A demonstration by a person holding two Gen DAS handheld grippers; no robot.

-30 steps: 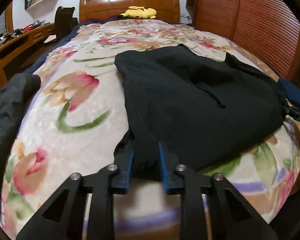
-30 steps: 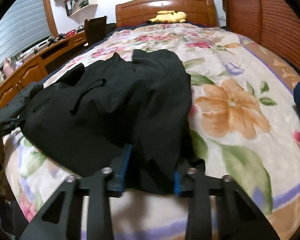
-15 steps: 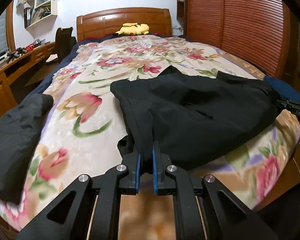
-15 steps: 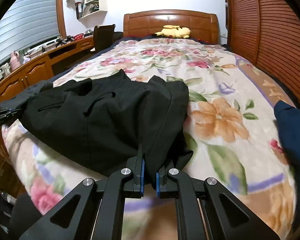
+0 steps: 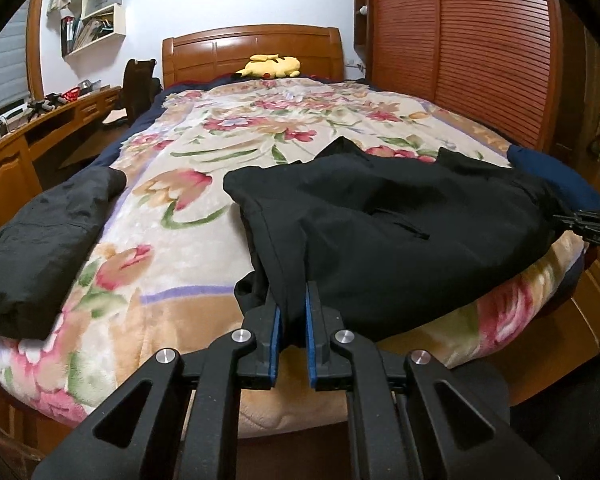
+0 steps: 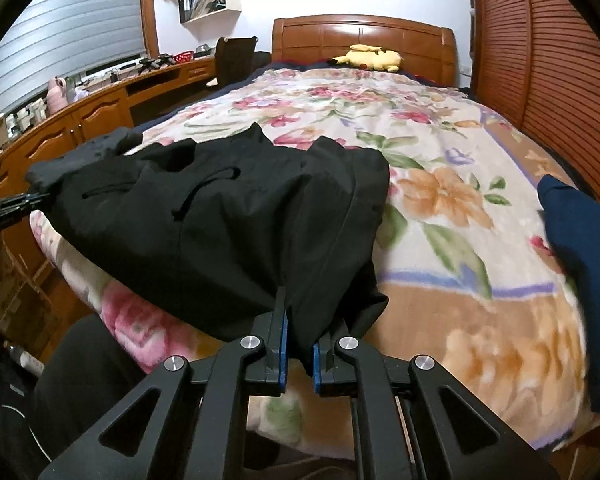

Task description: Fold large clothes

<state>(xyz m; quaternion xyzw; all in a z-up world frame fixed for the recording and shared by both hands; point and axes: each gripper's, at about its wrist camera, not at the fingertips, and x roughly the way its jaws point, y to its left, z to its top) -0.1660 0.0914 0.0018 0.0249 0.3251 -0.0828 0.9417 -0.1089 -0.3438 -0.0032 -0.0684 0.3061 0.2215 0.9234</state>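
Matt black woven cloth garment [image 5: 384,240], plush fuzzy floral blanket [image 5: 188,240] on the bed, glossy varnished wood headboard [image 5: 252,50] — upper centre, slatted wooden wardrobe doors [image 5: 460,52], matt black plastic gripper [image 5: 292,312] — blue pads, shiny metal pins.

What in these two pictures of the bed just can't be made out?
- Left wrist view: the black garment's held edge, hidden between the left gripper's fingers.
- Right wrist view: the navy cloth, cut off by the right edge and blurred.
- Both views: shelf contents, too small.
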